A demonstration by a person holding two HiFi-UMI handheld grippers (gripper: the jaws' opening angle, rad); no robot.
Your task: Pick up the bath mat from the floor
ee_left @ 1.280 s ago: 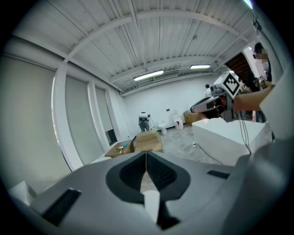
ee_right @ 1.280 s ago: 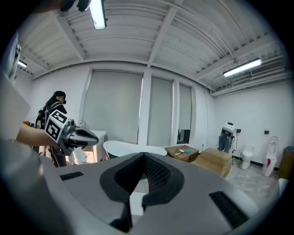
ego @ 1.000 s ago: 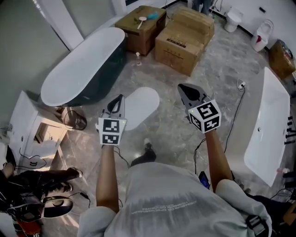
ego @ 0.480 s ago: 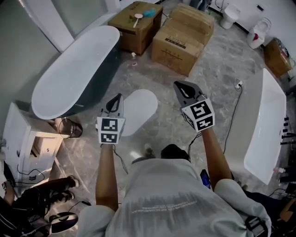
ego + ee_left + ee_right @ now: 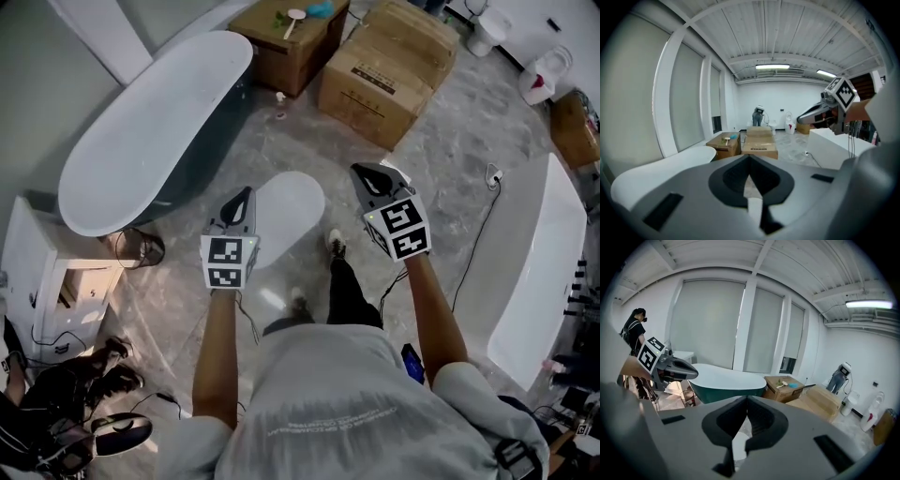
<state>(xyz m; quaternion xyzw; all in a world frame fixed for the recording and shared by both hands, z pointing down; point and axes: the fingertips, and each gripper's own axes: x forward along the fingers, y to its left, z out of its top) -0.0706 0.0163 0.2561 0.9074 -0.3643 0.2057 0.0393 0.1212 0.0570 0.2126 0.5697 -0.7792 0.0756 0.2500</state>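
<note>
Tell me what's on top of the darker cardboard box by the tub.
On the darker cardboard box: a white round-headed tool with a pale handle, and a teal item beside it. The box is closed, so its contents are hidden.

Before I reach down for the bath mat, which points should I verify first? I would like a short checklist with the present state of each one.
1. Bath mat in sight, lying flat on the floor: ok.
2. Nothing lying on the mat: ok.
3. Foot off the mat: ok, it stands beside the right edge.
4. Left gripper jaws apart for the grasp: not ok, they are together and empty.
5. Right gripper jaws apart: not ok, together and empty.
6. Grippers down at the mat: not ok, both are held in the air above the floor.
</note>
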